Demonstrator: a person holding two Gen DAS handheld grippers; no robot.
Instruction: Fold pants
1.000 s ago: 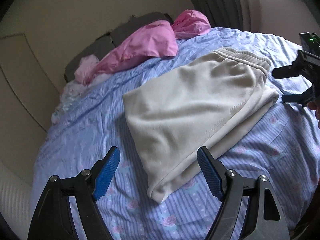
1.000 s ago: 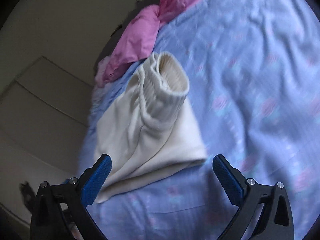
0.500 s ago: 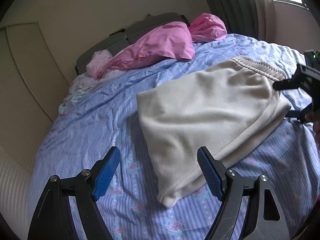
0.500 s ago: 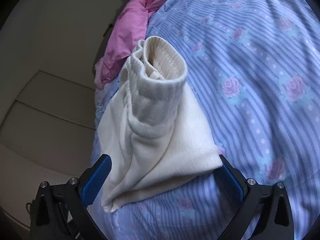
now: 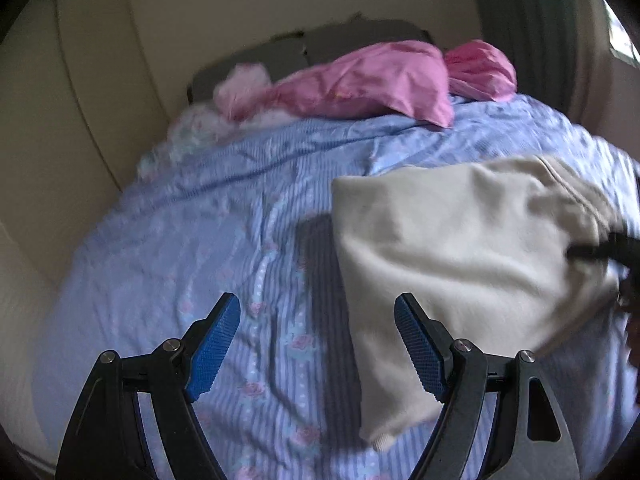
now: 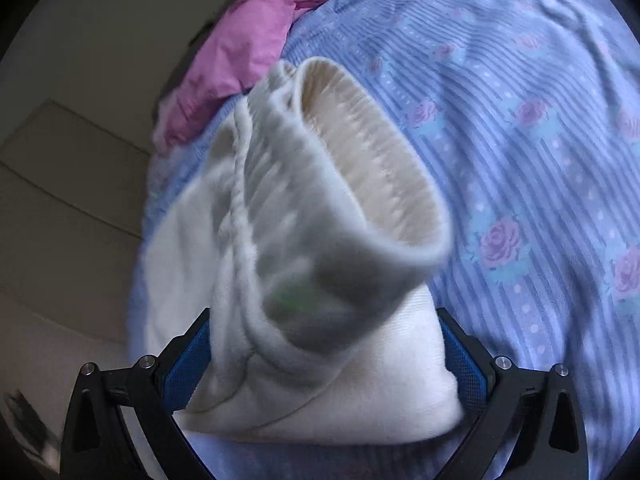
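On the blue striped bedsheet [image 5: 224, 240] with its rose print, the cream pants [image 5: 460, 248] lie folded into a thick bundle toward the right side of the bed, as the left wrist camera sees it, with one narrow end trailing down to the near edge. At the head of the bed sit two pink pillows [image 5: 372, 84], bunched against a dark headboard [image 5: 352, 40], with pale crumpled cloth [image 5: 200, 128] in the far left corner. The left gripper [image 5: 318, 346] hangs over bare sheet with its blue pads [image 5: 212, 348] wide apart and nothing between them — the pants' trailing end lies just to the right, partly behind the right-hand pad. The right gripper [image 6: 326, 354] is at the waistband end of the pants [image 6: 320, 240]: the ribbed waistband [image 6: 368, 160] rises up in front of its camera, open like a mouth, and the folded layers below it fill the gap between the two blue pads [image 6: 188, 364]. Both pads sit right against the fabric at either side, but whether they are pressing on it or only flanking it I cannot tell — the picture is blurred there. From the left wrist view only a dark blurred piece of the right gripper [image 5: 600, 252] shows at the right edge of the pants.
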